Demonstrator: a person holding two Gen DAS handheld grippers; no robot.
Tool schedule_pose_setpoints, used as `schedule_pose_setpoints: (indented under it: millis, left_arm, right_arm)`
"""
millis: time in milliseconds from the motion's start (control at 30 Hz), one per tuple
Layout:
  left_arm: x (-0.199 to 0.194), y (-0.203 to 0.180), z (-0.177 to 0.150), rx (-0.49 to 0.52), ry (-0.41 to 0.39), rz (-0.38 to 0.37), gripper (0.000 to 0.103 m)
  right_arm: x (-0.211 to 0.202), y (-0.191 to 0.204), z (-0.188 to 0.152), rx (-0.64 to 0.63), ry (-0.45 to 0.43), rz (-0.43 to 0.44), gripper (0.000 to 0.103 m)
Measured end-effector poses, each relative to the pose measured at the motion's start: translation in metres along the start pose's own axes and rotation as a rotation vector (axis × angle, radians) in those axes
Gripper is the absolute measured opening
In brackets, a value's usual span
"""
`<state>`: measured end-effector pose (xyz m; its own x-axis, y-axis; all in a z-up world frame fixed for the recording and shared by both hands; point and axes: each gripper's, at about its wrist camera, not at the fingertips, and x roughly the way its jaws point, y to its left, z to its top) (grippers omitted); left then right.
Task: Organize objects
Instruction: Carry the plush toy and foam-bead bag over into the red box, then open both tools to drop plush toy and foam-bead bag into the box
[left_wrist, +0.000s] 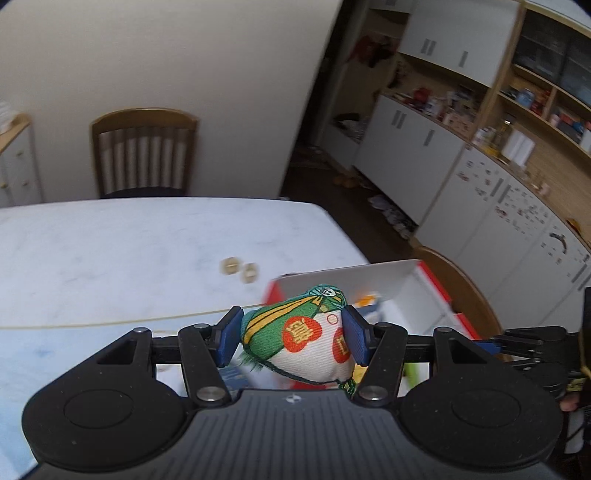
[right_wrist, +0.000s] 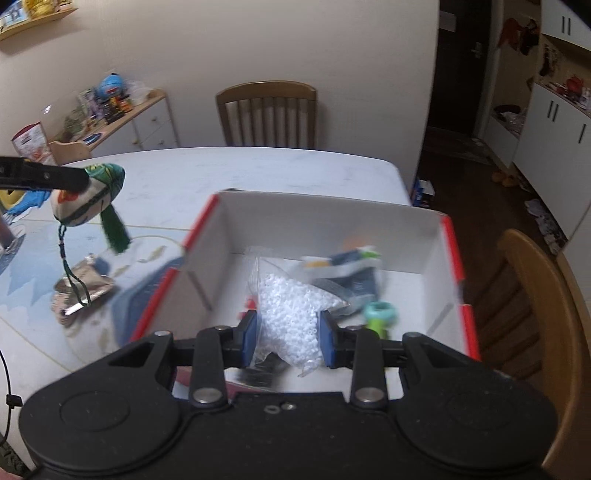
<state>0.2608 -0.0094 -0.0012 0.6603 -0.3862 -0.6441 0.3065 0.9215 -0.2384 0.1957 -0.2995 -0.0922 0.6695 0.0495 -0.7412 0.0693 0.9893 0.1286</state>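
item one: cloth pouch (left_wrist: 310, 339), green and white with orange roundels, stuffed and soft. your left claw (left_wrist: 291, 338) is clamped across its middle, blue pads pressing both flanks, and it hangs in the air above the bench (left_wrist: 110, 240), just left of the box. in the right wrist view its green tassel (right_wrist: 114, 230) and a braided cord dangle below it. it looks light and squashy, so the belly is the right place to take hold; judge that the trailing cord could snag on the box wall when you lower it in.

item two: clear bag of white beads (right_wrist: 291, 306), held between the pads of your right claw (right_wrist: 288, 339) over the inside of the box. the film is likely slippery and the contents shift, so a pinch on the bulk seems safer than on a loose corner.

item three: open box (right_wrist: 406, 229), white inside, red edges, at the bench's right end. it already holds a teal and green toy (right_wrist: 380, 314) and some blurred packets.

remaining on the bench: a silvery packet (right_wrist: 83, 291) under the pouch, and two small brass-coloured pieces (left_wrist: 240, 271) farther out. a wooden chair (left_wrist: 144, 151) stands behind.
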Motion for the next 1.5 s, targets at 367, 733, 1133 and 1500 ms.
schedule_pose_setpoints:
  millis: [367,733,1133,1500]
  left_arm:
    - [0.056,-0.067,0.008,0.087,0.028,-0.025,0.057]
    - [0.121,-0.082,-0.024,0.140,0.140,0.060,0.057]
    - [0.160,-0.093,-0.043,0.193,0.252,0.127,0.058]
    - [0.173,-0.093,-0.047,0.178,0.305,0.140,0.060]
  right_arm:
    - [0.006,-0.048,-0.001,0.009,-0.002,-0.029,0.033]
    - [0.045,-0.058,0.002,-0.036,0.065,-0.028,0.033]
    - [0.089,-0.056,-0.001,-0.104,0.167,-0.033,0.033]
    - [0.105,-0.052,-0.005,-0.136,0.219,-0.033,0.035]
